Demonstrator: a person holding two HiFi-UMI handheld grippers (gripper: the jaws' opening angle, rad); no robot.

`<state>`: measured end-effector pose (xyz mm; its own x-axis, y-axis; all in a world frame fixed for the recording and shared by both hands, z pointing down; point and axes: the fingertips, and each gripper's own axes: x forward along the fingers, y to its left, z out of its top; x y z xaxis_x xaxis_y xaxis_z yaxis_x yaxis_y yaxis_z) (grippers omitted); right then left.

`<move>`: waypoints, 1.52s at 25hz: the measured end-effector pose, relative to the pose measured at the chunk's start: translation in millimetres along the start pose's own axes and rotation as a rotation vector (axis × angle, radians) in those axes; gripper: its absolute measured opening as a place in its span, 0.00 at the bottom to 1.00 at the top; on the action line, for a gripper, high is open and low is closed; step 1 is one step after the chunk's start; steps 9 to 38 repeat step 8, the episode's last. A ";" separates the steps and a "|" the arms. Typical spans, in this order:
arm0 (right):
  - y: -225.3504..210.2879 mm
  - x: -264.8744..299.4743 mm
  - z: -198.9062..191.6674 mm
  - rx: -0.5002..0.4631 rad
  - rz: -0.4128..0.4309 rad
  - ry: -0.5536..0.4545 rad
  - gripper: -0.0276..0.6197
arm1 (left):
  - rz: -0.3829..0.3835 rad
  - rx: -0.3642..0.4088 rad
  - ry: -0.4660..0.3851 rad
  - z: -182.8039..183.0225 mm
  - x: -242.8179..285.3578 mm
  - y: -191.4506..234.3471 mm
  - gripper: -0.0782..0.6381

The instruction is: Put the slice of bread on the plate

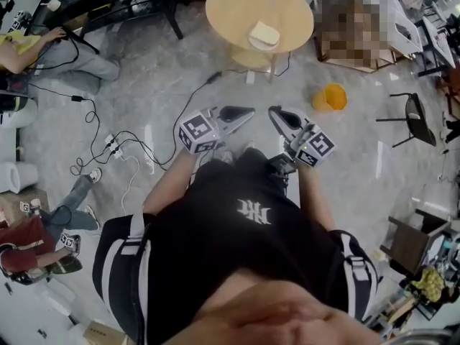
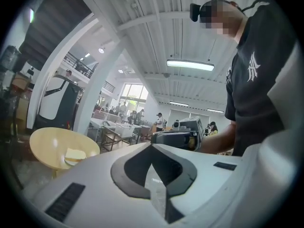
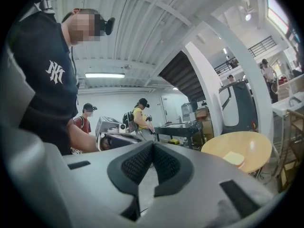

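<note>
A pale slice of bread [image 1: 264, 33] lies on what looks like a small white plate near the front edge of a round wooden table [image 1: 230, 9], a step ahead of me. It also shows as the bread [image 2: 75, 154] in the left gripper view and the bread [image 3: 233, 158] in the right gripper view. My left gripper [image 1: 248, 111] and right gripper [image 1: 275, 111] are held level in front of my chest, tips close together, well short of the table. Both the left gripper [image 2: 153, 148] and the right gripper [image 3: 153, 145] are shut with nothing between the pads.
An orange object [image 1: 330, 97] lies on the floor right of the table. Cables and a power strip [image 1: 111, 146] run across the floor at left. A black chair [image 1: 417, 117] stands at right. People sit on the floor at far left.
</note>
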<state>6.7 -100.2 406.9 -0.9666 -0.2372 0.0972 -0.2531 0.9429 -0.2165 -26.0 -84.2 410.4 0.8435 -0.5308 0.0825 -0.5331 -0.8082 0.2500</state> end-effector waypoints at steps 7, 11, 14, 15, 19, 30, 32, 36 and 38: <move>18.7 -8.2 -4.8 0.027 0.044 -0.035 0.04 | 0.041 0.034 -0.004 5.0 -15.4 -28.3 0.13; 20.7 -11.2 -7.9 0.031 0.047 -0.030 0.04 | 0.047 0.041 -0.007 8.3 -16.2 -32.7 0.13; 20.7 -11.2 -7.9 0.031 0.047 -0.030 0.04 | 0.047 0.041 -0.007 8.3 -16.2 -32.7 0.13; 20.7 -11.2 -7.9 0.031 0.047 -0.030 0.04 | 0.047 0.041 -0.007 8.3 -16.2 -32.7 0.13; 20.7 -11.2 -7.9 0.031 0.047 -0.030 0.04 | 0.047 0.041 -0.007 8.3 -16.2 -32.7 0.13; 20.7 -11.2 -7.9 0.031 0.047 -0.030 0.04 | 0.047 0.041 -0.007 8.3 -16.2 -32.7 0.13; 20.7 -11.2 -7.9 0.031 0.047 -0.030 0.04 | 0.047 0.041 -0.007 8.3 -16.2 -32.7 0.13; 20.7 -11.2 -7.9 0.031 0.047 -0.030 0.04 | 0.047 0.041 -0.007 8.3 -16.2 -32.7 0.13; 20.7 -11.2 -7.9 0.031 0.047 -0.030 0.04 | 0.047 0.041 -0.007 8.3 -16.2 -32.7 0.13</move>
